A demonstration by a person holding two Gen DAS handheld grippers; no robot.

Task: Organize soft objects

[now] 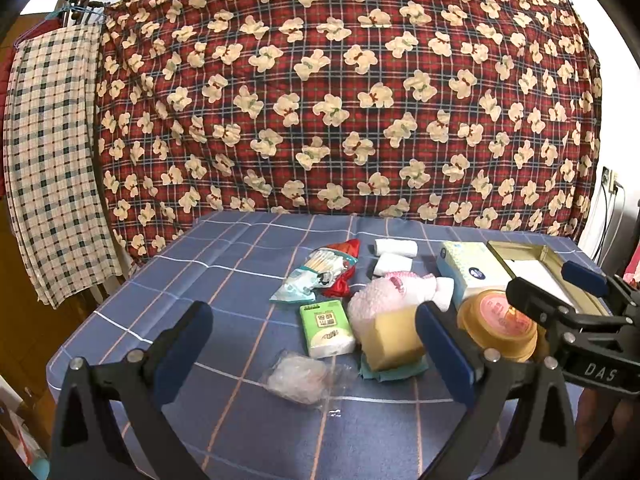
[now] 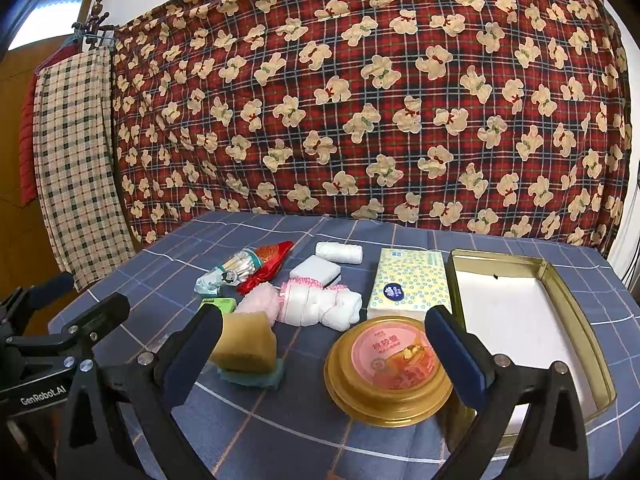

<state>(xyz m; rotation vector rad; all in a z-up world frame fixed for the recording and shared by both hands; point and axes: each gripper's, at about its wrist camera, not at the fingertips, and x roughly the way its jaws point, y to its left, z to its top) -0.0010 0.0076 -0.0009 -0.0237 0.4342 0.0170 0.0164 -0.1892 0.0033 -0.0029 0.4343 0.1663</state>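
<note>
**Two open grippers above a table of soft items**

A blue checked tablecloth [image 2: 280, 432] fills the lower half of both views, with a red teddy-bear blanket [image 2: 360, 100] hanging behind it. The left gripper [image 1: 314, 344] stands with jaws wide, holding nothing; a clear plastic bag [image 1: 298, 376] and a green tissue pack [image 1: 326, 328] lie between its fingers. The right gripper [image 2: 324, 346] is also spread wide and empty, framing a round gold tub [image 2: 390, 368] at lower centre. Left of the tub sits a yellow sponge [image 2: 246, 346]; behind it lie a pink fluffy cloth [image 2: 260, 300] and a tissue box [image 2: 412, 284]. An open gold tin [image 2: 576, 308] occupies the right side.
</note>
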